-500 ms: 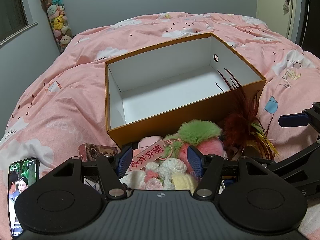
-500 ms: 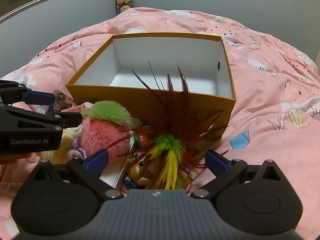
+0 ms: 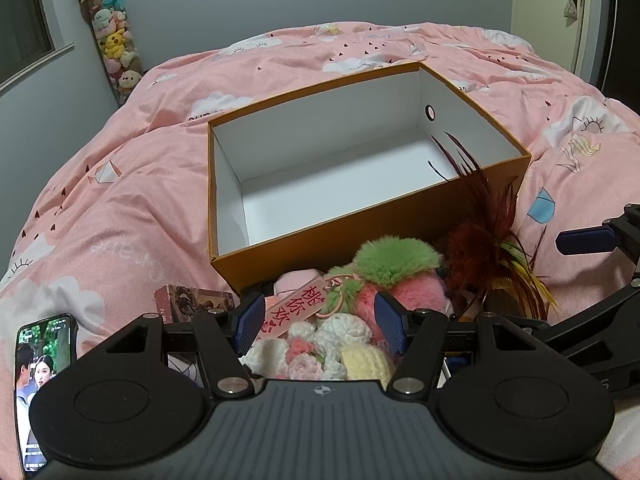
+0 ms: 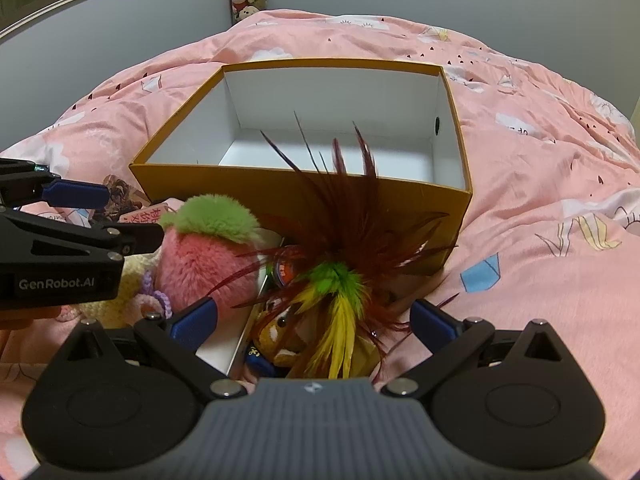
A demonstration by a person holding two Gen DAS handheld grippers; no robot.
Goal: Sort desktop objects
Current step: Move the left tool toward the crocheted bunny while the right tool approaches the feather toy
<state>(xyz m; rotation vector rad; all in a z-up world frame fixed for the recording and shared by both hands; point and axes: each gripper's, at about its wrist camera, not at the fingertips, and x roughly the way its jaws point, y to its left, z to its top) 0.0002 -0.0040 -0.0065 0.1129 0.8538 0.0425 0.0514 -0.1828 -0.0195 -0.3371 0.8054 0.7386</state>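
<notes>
Orange box (image 3: 372,240) sits empty beyond the toy pile, ready for sorting. I have the left gripper (image 3: 320,322) spread wide around the crochet flowers (image 3: 320,346), and the right gripper (image 4: 312,320) gapes around the feather toy (image 4: 336,280), neither squeezing.

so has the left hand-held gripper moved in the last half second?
No. In the left wrist view the left hand-held gripper sits at the same spot against the orange box: its near corner and the phone line up as before.

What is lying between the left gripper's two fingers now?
In the left wrist view, a bunch of crocheted flowers and a pink tag with red characters lie between the open left gripper's fingers. The pads do not press on them.
</notes>
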